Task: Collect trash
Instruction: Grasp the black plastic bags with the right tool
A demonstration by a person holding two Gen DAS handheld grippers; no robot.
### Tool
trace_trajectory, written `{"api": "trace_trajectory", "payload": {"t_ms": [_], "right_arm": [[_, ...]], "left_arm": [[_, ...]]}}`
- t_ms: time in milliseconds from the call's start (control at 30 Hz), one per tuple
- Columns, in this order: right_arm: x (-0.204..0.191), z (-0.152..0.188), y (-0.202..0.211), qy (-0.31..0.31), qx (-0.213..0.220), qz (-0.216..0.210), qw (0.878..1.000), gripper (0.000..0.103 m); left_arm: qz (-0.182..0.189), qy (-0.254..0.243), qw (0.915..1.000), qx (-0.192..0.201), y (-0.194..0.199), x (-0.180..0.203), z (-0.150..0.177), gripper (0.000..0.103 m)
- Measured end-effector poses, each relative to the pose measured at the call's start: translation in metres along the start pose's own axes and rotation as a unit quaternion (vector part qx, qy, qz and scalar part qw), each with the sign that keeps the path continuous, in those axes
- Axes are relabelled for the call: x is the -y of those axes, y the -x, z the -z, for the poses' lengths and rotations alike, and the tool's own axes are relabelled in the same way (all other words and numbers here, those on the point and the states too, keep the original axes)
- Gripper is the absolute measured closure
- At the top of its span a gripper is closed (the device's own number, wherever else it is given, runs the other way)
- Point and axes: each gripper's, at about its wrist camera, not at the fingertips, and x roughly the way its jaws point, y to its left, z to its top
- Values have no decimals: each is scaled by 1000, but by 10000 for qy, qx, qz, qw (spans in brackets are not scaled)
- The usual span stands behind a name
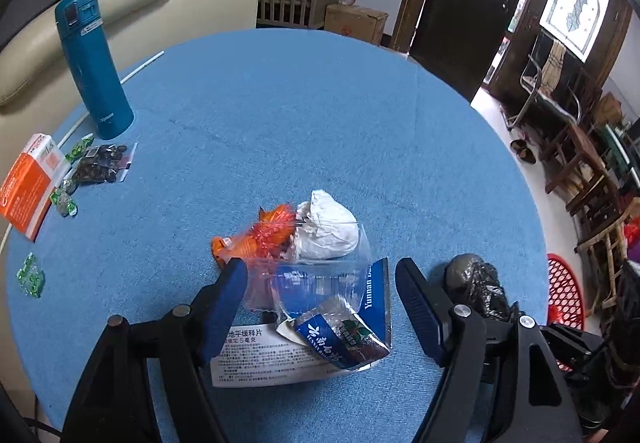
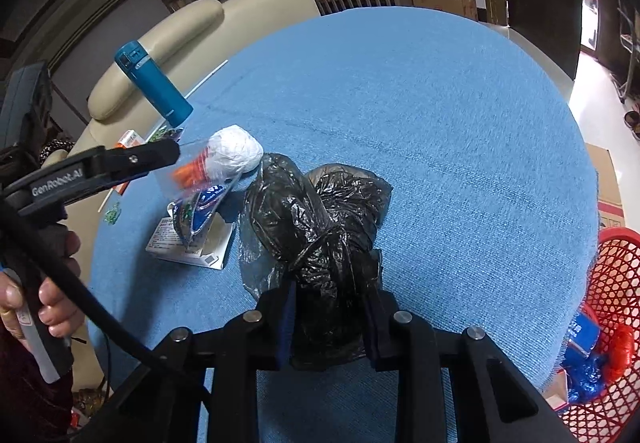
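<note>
The right hand-held gripper (image 2: 329, 317) pinches the black trash bag (image 2: 320, 219). Just left of that bag, the left hand-held gripper (image 1: 320, 283) stands spread around a clear bag (image 1: 304, 275), apparently untouched, on the counter (image 1: 320, 123).

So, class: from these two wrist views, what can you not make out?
- Contents of the black bag: right wrist view, opaque plastic.
- Most of the red basket: cut off by the right edge.
- Small print on the leaflet: left wrist view, too small, partly under the blue wrapper.
</note>
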Motion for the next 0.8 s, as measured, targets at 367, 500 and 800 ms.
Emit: {"api": "trace_trajectory", "payload": {"t_ms": [367, 500, 800], "right_arm": [[1, 1, 1, 2, 39, -52, 10000, 74], [1, 3, 2, 15, 67, -31, 10000, 74], [-6, 3, 9, 128, 152, 92, 9998, 74]], "left_arm": [[-12, 150, 9999, 13, -16, -6, 1, 26], [38, 131, 9999, 106, -15, -7, 2, 47], [186, 198, 9996, 99, -8, -16, 11, 71]]}}
